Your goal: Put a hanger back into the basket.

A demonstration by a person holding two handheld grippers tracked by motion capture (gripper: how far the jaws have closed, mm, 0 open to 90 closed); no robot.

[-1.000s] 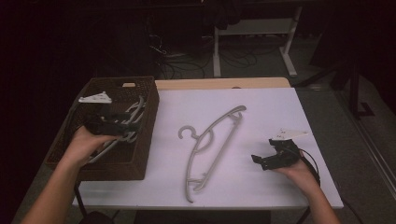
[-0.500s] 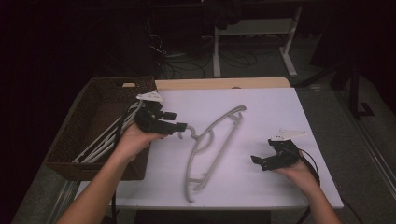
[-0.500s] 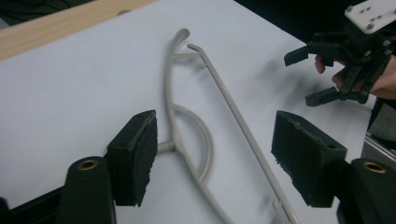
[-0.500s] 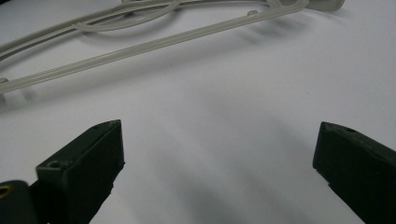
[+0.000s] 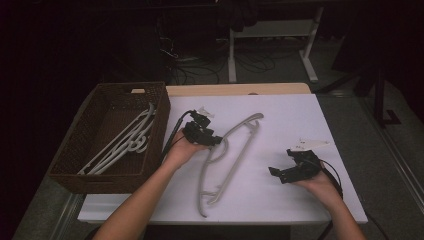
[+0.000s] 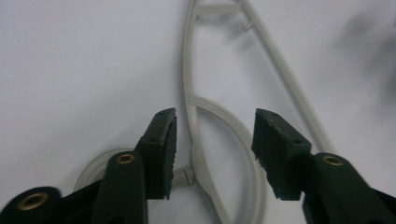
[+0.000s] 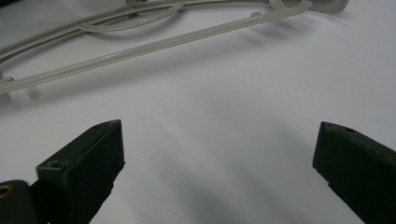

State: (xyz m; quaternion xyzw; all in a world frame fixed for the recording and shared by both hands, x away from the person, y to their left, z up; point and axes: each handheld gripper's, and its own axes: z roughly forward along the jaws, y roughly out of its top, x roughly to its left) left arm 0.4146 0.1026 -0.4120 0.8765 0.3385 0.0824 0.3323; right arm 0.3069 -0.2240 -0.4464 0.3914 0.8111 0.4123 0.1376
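Observation:
A grey plastic hanger point(image 5: 200, 186) lies flat on the white table point(image 5: 300, 115), its hook end toward the basket. My left gripper point(image 5: 215, 141) is low over that hook end. In the left gripper view its jaws point(image 6: 215, 126) straddle the hanger's neck point(image 6: 191, 107) with gaps on both sides. They have just been closing, and the pads do not press on it. My right gripper point(image 5: 276, 175) rests near the table's right front, held in a hand, wide open point(image 7: 222, 130) over bare table, with the hanger point(image 7: 154, 44) farther off.
A dark wicker basket point(image 5: 107, 182) stands at the table's left side and holds several pale hangers point(image 5: 125, 142). Behind the table the floor is dark, with cables and desk legs point(image 5: 310, 60).
My left hand has come out of the basket and moved right and down to the hanger's hook end. The right hand and the hanger have stayed put.

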